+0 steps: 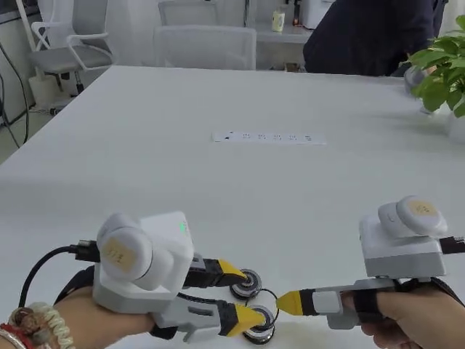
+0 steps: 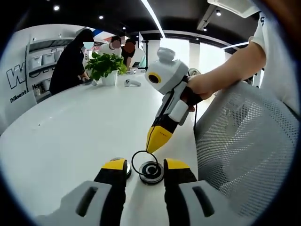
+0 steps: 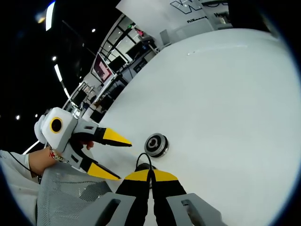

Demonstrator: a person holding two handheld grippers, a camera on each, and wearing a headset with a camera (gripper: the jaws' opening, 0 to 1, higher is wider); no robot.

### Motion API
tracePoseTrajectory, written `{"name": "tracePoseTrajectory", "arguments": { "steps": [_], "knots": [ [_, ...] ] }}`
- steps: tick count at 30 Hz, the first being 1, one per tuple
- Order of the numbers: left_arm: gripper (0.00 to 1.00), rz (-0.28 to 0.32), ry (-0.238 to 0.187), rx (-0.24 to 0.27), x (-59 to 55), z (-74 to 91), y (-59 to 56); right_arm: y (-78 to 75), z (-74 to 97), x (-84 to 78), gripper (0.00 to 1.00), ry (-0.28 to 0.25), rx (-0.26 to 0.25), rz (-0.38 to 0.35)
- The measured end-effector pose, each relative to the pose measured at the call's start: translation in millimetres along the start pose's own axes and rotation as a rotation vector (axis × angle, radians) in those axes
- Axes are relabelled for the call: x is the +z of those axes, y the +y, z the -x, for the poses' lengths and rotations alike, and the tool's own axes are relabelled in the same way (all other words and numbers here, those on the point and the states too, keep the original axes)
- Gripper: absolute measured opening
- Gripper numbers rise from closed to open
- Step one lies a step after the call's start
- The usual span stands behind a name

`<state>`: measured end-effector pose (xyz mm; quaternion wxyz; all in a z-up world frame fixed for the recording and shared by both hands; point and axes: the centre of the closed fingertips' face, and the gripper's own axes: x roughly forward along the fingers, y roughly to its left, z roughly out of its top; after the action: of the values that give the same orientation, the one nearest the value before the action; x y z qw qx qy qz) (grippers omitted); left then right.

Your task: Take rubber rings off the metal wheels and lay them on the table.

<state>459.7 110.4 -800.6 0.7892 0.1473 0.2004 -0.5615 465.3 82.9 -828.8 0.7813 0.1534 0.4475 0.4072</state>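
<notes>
Right gripper [image 1: 285,302] pinched shut on rubber ring [image 2: 132,163], partly off its wheel [image 2: 151,173]; left gripper [image 2: 145,165] open astride it; second wheel [image 1: 247,283] looks untouched.

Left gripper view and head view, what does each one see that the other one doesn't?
Left gripper view: ceiling lights and big wall letters. Head view: a socket strip in the table and a beaded bracelet. Both: the right gripper pinching a black rubber ring by a metal wheel, plus the plant.
</notes>
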Motion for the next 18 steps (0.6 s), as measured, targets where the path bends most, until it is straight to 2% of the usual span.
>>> {"name": "tracePoseTrajectory", "arguments": {
  "steps": [5,9,14,18],
  "knots": [
    [0.3,-0.01,-0.01,-0.001,3.8,2.8,-0.9,-1.2,1.5,2.9,0.0,-0.018,0.001,-0.016],
    [0.33,-0.033,0.01,-0.011,0.6,3.9,-2.7,-1.4,1.8,4.5,0.0,-0.025,0.002,-0.021],
    [0.4,-0.044,0.015,-0.031,1.6,6.5,-5.7,-2.7,4.2,9.1,0.0,-0.044,0.004,-0.031],
    [0.37,-0.05,0.001,-0.032,3.9,9.7,-4.7,-3.3,6.2,12.7,0.0,-0.058,0.004,-0.035]
  ]
}}
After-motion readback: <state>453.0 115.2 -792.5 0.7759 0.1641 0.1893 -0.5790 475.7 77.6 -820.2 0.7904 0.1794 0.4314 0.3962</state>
